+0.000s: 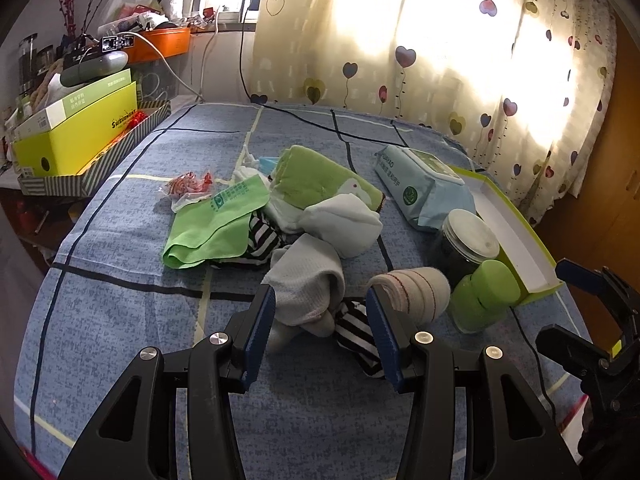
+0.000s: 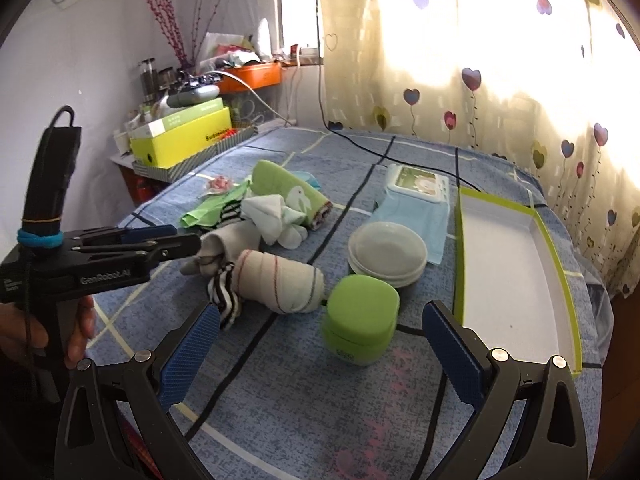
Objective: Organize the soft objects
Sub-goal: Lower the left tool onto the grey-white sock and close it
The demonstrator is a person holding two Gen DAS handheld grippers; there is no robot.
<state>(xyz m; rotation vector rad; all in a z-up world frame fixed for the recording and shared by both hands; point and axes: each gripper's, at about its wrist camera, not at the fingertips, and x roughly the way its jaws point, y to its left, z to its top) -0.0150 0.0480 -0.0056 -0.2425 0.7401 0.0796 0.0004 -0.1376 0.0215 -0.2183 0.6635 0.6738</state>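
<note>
Socks [image 1: 308, 284] lie piled on the bed just ahead of your left gripper [image 1: 320, 320], whose fingers stand apart around the grey one, while your right gripper [image 2: 320, 356], also spread and holding nothing, hangs farther off.

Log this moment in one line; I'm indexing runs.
left gripper: open, at grey knit sock | right gripper: open, before green-lidded jar | green-rimmed white tray: empty

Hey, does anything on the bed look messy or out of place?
Yes. The socks and cloths lie in a loose, tangled heap mid-bed, unsorted. Two jars sit among them, though they aren't soft. The green-rimmed box beside them holds nothing.
</note>
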